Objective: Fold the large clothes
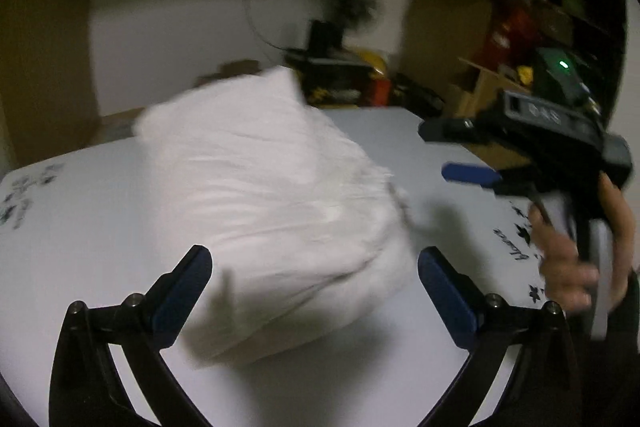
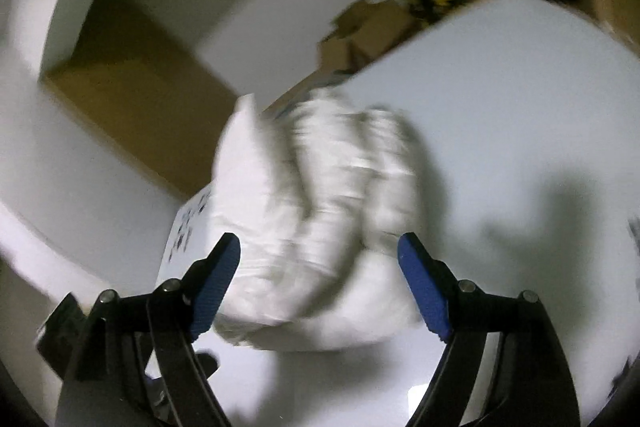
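Observation:
A white garment (image 1: 272, 195) lies folded into a thick bundle on the white table (image 1: 80, 235). In the left wrist view my left gripper (image 1: 314, 259) stands wide open just in front of the bundle's near end, and its blue pads (image 1: 184, 291) touch nothing. My right gripper (image 1: 444, 153), held by a person's hand (image 1: 568, 259), hovers at the bundle's right side. In the right wrist view the right gripper (image 2: 319, 241) is open above the garment (image 2: 320, 187). The cloth shows between the fingers, but neither pad presses on it. Both views are blurred.
Black printed marks (image 1: 516, 239) sit on the table cover near its edges. Beyond the far edge stand a dark fan (image 1: 352, 3), black and yellow clutter (image 1: 340, 75), cardboard boxes (image 2: 360, 39) and a shelf unit (image 1: 560, 27). Bare tabletop (image 2: 520, 107) stretches right of the bundle.

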{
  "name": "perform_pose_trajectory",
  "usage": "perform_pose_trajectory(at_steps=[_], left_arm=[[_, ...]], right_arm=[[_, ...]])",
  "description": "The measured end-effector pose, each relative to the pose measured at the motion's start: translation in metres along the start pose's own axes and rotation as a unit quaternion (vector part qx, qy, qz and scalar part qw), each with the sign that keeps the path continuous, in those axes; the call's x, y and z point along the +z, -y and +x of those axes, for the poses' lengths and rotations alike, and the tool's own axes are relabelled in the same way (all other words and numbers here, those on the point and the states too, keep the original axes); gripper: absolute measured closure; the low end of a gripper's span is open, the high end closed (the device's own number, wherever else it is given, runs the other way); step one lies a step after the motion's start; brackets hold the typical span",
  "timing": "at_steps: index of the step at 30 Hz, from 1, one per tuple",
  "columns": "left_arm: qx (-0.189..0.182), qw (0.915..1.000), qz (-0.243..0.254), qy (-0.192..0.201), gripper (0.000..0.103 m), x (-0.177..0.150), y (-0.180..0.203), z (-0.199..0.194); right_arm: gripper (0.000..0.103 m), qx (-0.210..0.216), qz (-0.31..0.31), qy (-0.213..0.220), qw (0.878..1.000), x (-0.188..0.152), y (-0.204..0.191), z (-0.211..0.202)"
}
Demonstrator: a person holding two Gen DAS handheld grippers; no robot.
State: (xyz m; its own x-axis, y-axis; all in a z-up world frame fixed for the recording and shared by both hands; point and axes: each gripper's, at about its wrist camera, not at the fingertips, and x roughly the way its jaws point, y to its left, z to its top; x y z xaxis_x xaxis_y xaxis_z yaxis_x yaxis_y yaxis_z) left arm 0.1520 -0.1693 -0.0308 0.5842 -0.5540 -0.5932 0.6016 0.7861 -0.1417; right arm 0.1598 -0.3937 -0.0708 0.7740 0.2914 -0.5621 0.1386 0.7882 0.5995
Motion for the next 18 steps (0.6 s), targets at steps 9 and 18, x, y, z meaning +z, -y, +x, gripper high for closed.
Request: perform_pose_trajectory(at_steps=[9,18], left_arm=[[0.031,0.99,-0.137,0.009,0.0,-0.03,-0.102,-0.058],[0.021,0.9814,-0.191,0.009,0.0,-0.041,-0.138,-0.071]], right_arm=[[0.019,-0.06,-0.04,-0.109,0.991,0.033,-0.038,0.121],[0.023,-0.031,-0.077,-0.135,0.987,0.003,-0.048,0.122]])
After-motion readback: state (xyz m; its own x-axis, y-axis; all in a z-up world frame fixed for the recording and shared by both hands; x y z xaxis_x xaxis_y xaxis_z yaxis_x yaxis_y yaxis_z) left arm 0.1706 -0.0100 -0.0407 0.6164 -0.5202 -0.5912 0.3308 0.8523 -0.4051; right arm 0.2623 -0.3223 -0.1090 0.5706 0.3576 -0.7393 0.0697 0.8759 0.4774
